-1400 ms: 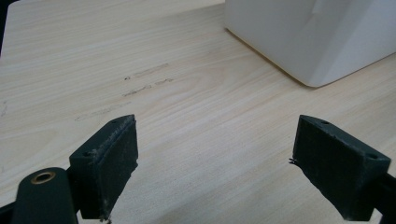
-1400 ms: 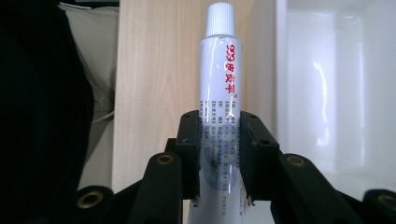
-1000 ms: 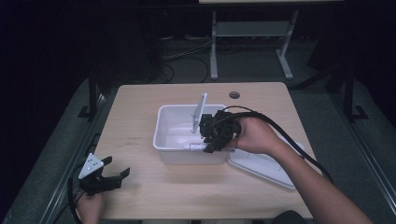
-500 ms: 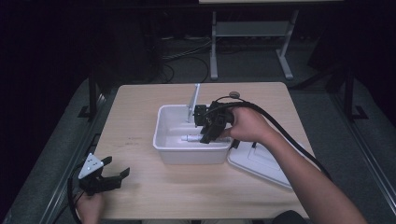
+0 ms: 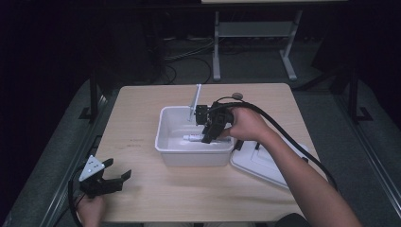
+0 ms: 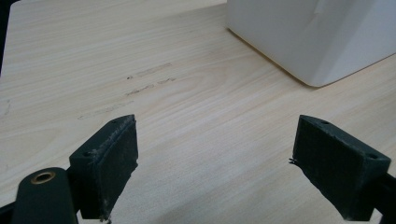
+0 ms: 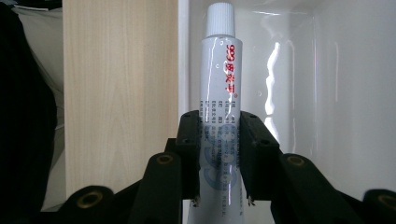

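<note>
Since the earlier frames the right claw (image 5: 206, 137) has shifted leftward and dipped lower into the white bin (image 5: 166, 142), carrying the white tube (image 5: 193, 138) down with it, while the left claw (image 5: 115, 178) has stayed put at the lower left of the frame. In the high view the right claw sits near the middle of the frame, inside the bin, with the person's right hand (image 5: 246, 125) wrapped around its body and the cable looping off toward the lower right. The tube lies low in the bin, its capped end pointing to the left of the frame. In the right gripper view the right claw (image 7: 219, 158) is clamped narrowly on the tube (image 7: 219, 84), a pad pressed to each side of its printed body; the ribbed white cap points to the top of the frame, with the glossy bin wall (image 7: 345, 93) behind and a strip of wooden tabletop (image 7: 119, 93) at the left. The left claw (image 6: 217, 163) stands wide with nothing between its pads, hovering over bare tabletop (image 6: 187, 93), a corner of the bin (image 6: 303, 37) in the upper right of its view. A white lid (image 5: 265, 163) lies flat on the tabletop just right of the bin.
</note>
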`<action>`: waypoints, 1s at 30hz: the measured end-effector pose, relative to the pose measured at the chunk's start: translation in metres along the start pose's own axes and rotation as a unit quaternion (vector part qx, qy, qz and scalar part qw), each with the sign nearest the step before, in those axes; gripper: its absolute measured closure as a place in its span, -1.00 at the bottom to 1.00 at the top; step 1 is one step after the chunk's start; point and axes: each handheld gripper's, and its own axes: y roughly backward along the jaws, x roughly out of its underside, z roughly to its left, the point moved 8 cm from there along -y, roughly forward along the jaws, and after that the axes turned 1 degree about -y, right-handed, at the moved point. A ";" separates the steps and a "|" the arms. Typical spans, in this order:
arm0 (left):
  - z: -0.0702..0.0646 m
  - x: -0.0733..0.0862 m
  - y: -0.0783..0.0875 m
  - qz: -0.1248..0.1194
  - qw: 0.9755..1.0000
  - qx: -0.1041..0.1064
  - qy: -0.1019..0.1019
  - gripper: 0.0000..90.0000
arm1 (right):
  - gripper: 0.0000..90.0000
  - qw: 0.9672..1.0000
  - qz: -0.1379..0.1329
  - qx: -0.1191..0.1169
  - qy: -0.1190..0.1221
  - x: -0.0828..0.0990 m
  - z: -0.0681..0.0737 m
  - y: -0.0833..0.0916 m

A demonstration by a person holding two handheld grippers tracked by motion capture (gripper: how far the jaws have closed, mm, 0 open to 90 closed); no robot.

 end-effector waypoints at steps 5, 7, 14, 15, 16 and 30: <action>0.000 0.000 0.000 0.001 1.000 0.000 -0.001 -0.70 | 0.58 1.000 0.008 0.001 -0.001 0.002 -0.003 -0.007; 0.000 0.000 0.000 0.001 1.000 0.000 -0.002 -0.70 | 0.58 1.000 0.007 0.000 -0.002 0.001 -0.004 -0.008; 0.001 0.000 0.000 0.000 1.000 0.000 0.001 -0.70 | 0.58 1.000 0.005 -0.001 -0.004 0.001 -0.008 -0.014; 0.001 0.000 0.000 0.000 1.000 0.000 0.000 -0.70 | 0.58 1.000 0.002 -0.002 -0.004 0.001 -0.009 -0.015; 0.001 0.000 0.000 0.000 1.000 0.000 0.000 -0.70 | 0.58 1.000 0.002 -0.002 -0.003 0.001 -0.010 -0.016; -0.001 0.001 -0.001 0.003 1.000 0.003 -0.001 -0.70 | 0.58 1.000 0.009 -0.010 -0.020 0.010 -0.017 -0.033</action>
